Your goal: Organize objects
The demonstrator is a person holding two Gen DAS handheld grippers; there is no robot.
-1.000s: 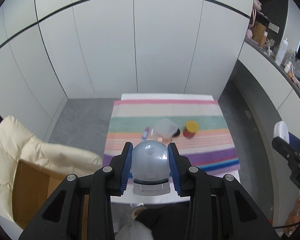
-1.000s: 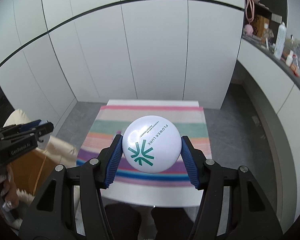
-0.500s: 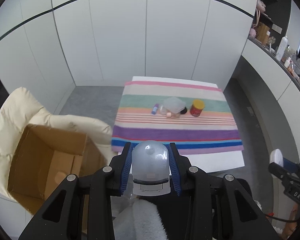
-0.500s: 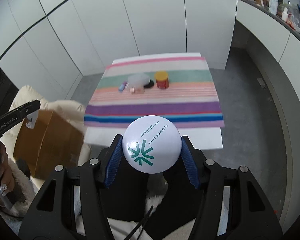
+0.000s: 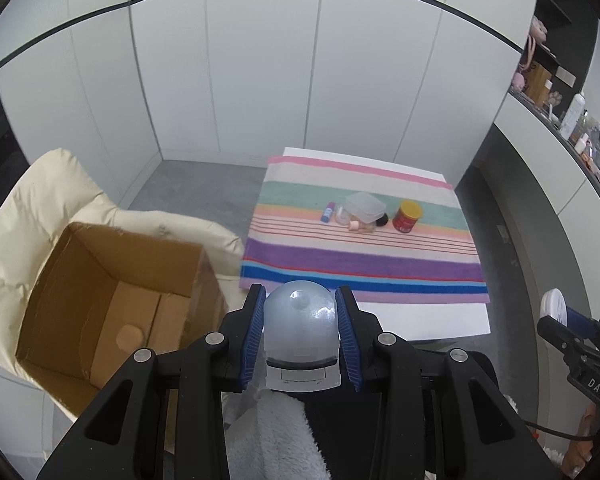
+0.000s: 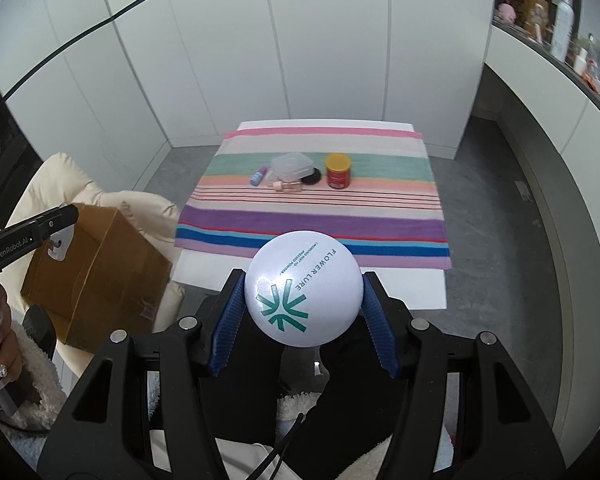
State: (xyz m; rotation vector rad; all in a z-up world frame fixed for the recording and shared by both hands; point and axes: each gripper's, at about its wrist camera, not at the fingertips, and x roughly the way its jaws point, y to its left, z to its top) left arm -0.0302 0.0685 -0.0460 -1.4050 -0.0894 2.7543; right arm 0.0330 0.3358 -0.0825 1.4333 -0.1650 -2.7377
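The left claw [image 5: 300,334] is clenched on a translucent, dome-topped plastic case with a white base [image 5: 300,332], its blue ribbed pads pressed against both sides of the case. The right claw [image 6: 302,300] is clenched on a round white compact printed with a green emblem and the words "FLOWER LURE" [image 6: 302,288], gripped at its two edges. Both items are held in the air, short of the near edge of the white worktop [image 6: 404,288]. An open brown cardboard box [image 5: 100,300] sits on a cream padded cushion [image 5: 40,208] to the left of the worktop. On the striped multicoloured towel [image 5: 360,260] covering the worktop lie a clear lidded plastic container [image 5: 363,205], a red tin with a yellow lid [image 5: 407,217], a small blue tube [image 5: 327,213] and a small pink-capped bottle [image 6: 287,186], grouped close together.
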